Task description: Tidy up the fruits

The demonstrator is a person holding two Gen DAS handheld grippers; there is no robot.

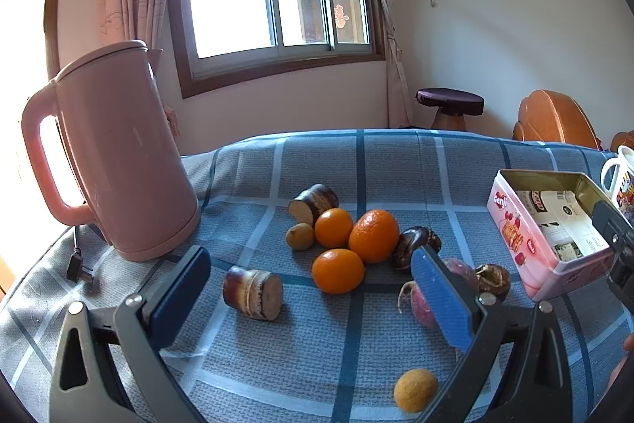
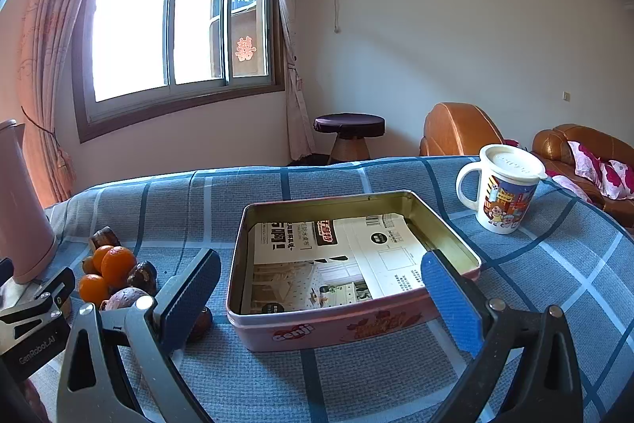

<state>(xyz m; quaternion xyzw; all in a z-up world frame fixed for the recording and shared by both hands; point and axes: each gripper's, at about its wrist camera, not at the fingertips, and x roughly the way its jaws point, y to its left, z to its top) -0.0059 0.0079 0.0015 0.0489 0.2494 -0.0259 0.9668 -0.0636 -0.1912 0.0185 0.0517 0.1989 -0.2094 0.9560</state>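
Three oranges [image 1: 358, 248] lie clustered mid-table with two sugarcane pieces [image 1: 253, 292], dark water chestnuts [image 1: 416, 244], a reddish fruit [image 1: 459, 270] and two small yellow fruits [image 1: 415, 389]. My left gripper [image 1: 313, 294] is open and empty, hovering just in front of the pile. A pink tin [image 2: 356, 320], open and lined with paper, holds no fruit. My right gripper [image 2: 321, 296] is open and empty, its fingers straddling the tin's near wall. The fruit pile [image 2: 115, 272] shows left of the tin in the right wrist view.
A pink kettle [image 1: 115, 161] with a cord stands at the table's left. A lidded cartoon mug [image 2: 503, 189] stands behind the tin at right. A blue plaid cloth [image 1: 356, 351] covers the table. A stool and sofa stand beyond.
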